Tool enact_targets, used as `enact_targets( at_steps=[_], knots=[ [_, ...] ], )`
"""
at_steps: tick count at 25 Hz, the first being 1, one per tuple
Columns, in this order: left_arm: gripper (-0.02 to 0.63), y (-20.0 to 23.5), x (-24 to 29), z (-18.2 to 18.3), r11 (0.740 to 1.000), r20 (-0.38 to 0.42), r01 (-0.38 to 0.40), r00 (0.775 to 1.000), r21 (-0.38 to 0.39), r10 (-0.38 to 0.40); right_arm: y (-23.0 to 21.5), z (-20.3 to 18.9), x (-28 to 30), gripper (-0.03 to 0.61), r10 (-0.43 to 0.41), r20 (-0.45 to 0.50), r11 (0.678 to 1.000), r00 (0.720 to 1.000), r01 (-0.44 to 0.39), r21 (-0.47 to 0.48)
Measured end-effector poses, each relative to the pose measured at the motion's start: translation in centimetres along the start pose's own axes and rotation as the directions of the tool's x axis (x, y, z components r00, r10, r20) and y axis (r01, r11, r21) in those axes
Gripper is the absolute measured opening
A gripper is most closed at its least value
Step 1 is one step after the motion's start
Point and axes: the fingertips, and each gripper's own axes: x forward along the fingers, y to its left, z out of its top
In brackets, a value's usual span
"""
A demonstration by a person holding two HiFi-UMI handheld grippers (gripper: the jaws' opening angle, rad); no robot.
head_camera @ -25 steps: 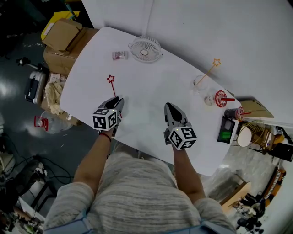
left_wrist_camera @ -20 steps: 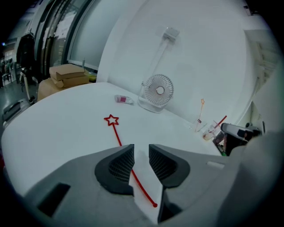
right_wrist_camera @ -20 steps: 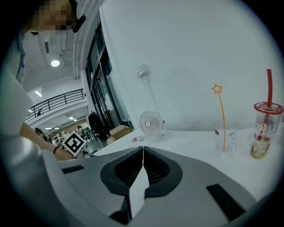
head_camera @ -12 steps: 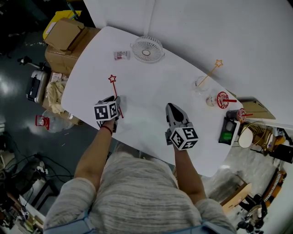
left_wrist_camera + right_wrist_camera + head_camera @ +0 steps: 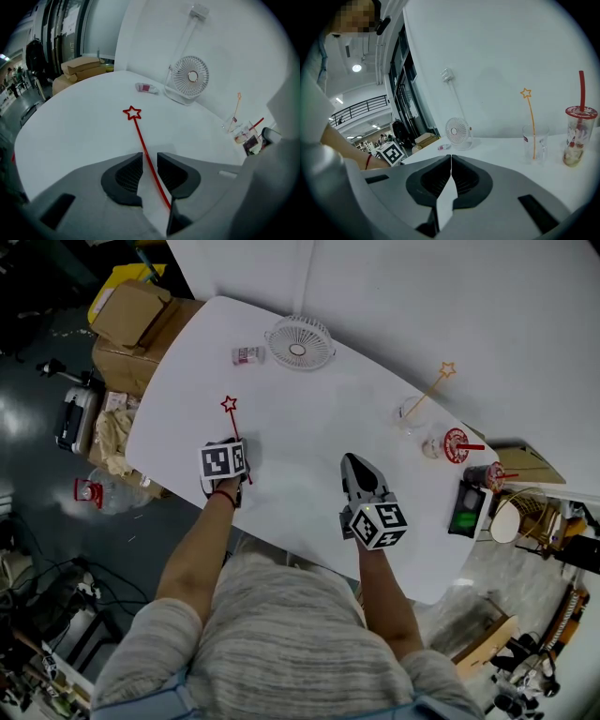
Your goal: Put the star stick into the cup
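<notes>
1. The red stick (image 5: 138,131) is seen lying flat on the white table (image 5: 309,418). Its star end is pointed away from the person, toward the fan (image 5: 298,341).
2. The left gripper (image 5: 149,156) is positioned over the near half of the red stick. Its jaws are held a narrow gap apart, and the shaft runs between the 2 pads. No clamping on the shaft can be made out, though its near end is seen close against the right-hand jaw.
3. In the head view, this gripper is found toward the table's left edge, with the star end projecting beyond it.
4. The right gripper (image 5: 451,156) is held with its jaws pressed together and nothing between them. It is placed over the table's near side, well apart from the left gripper.
5. The cup (image 5: 409,414) is stood on the table's far right part, well apart from the red stick. 1 orange stick (image 5: 530,123) is leaned in it.
6. A lidded drink (image 5: 450,443) with a red straw is set just beside the cup, and a small packet (image 5: 247,355) is laid beside the fan.
</notes>
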Motion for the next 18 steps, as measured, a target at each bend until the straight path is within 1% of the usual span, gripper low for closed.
enact_targets(
  at_steps=[4,7,9,12,14,16,18],
  knots=[
    [0.102,0.1,0.1,-0.1,0.998,-0.015,-0.040,0.999,0.046,0.041,-0.1,0.2,-0.2,0.012,-0.004,0.004,1.000,1.000,0.004,-0.001],
    [0.063,0.5,0.1,-0.2,0.994,-0.021,-0.077,0.997,0.072,0.079,-0.2,0.5,-0.7,0.012,-0.009,0.011,1.000,1.000,0.009,-0.004],
    [0.055,0.6,0.1,-0.2,0.992,-0.029,-0.086,0.996,0.096,0.089,-0.4,0.7,-1.0,0.012,-0.016,0.015,1.000,1.000,0.016,-0.006],
    [0.054,0.5,0.1,-0.1,0.985,-0.043,-0.090,0.994,0.145,0.097,-0.8,0.9,-1.4,0.012,-0.029,0.020,1.000,0.999,0.029,-0.007],
    [0.050,0.4,0.1,-0.2,0.985,-0.050,-0.082,0.995,0.154,0.090,-1.1,0.9,-1.7,0.012,-0.035,0.021,0.999,0.999,0.035,-0.007],
    [0.031,0.3,0.1,-0.2,0.985,-0.057,-0.062,0.996,0.159,0.072,-1.2,0.9,-1.9,0.012,-0.040,0.021,0.999,0.999,0.040,-0.007],
    [0.029,0.2,0.2,-0.2,0.985,-0.057,-0.046,0.997,0.168,0.057,-1.3,0.9,-2.1,0.012,-0.042,0.020,0.999,0.999,0.042,-0.006]
  ],
)
